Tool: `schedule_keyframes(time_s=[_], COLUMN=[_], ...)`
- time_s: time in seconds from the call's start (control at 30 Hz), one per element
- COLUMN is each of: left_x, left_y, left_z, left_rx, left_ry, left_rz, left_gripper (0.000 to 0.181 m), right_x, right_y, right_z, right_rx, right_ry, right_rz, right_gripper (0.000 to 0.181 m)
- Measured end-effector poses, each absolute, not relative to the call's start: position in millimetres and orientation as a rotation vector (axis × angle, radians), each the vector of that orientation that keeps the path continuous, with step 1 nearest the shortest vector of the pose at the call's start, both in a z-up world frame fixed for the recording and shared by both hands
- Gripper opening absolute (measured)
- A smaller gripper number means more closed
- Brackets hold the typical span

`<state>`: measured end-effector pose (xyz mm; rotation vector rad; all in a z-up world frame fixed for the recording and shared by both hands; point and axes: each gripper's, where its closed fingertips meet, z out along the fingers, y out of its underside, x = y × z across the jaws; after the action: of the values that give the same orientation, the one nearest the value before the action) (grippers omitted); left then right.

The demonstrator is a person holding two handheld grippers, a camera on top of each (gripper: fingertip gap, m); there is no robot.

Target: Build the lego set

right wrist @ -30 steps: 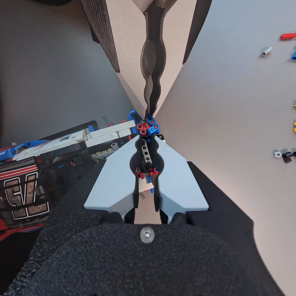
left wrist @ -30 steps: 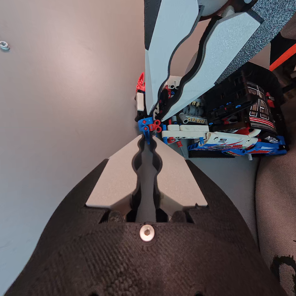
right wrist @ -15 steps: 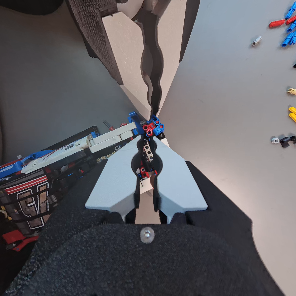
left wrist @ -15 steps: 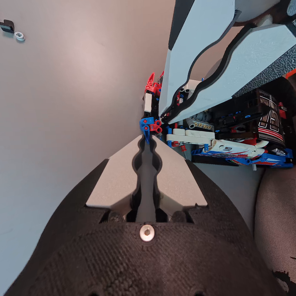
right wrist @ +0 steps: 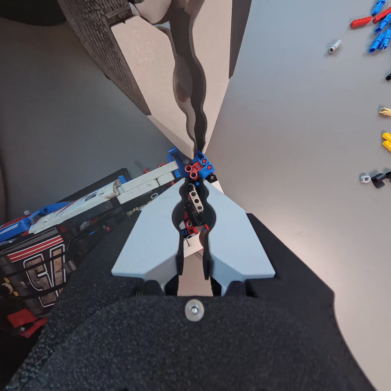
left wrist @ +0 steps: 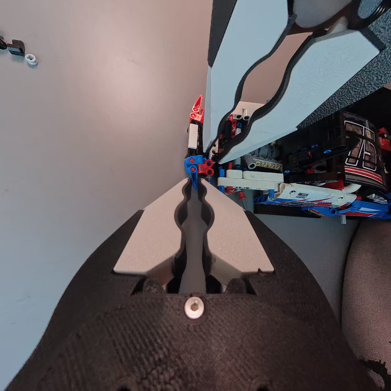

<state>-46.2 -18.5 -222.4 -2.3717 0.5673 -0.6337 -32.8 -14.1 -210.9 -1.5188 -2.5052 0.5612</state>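
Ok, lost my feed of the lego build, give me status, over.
Left claw shut on blue piece at car's nose. Right claw shut on lego car frame. Spare pins lie aside on table; nothing in the way.

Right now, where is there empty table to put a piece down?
The grey table is bare between the black clip and the blue, white and black lego car. Loose blue pins and yellow pins crowd the far edge.
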Motion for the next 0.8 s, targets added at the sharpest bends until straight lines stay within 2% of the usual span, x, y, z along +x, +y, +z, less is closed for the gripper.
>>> schedule_keyframes(time_s=[0.8], left_x=[-43.1], left_y=[-19.2], left_z=[-217.6], left_rx=[-2.328], left_ry=[0.510], left_rz=[-0.762], left_gripper=[0.003], right_x=[-31.1], right_y=[-14.8], right_z=[-218.8], right_rx=[-1.496], right_ry=[-2.584], right_rz=[0.531], right_gripper=[0.002])
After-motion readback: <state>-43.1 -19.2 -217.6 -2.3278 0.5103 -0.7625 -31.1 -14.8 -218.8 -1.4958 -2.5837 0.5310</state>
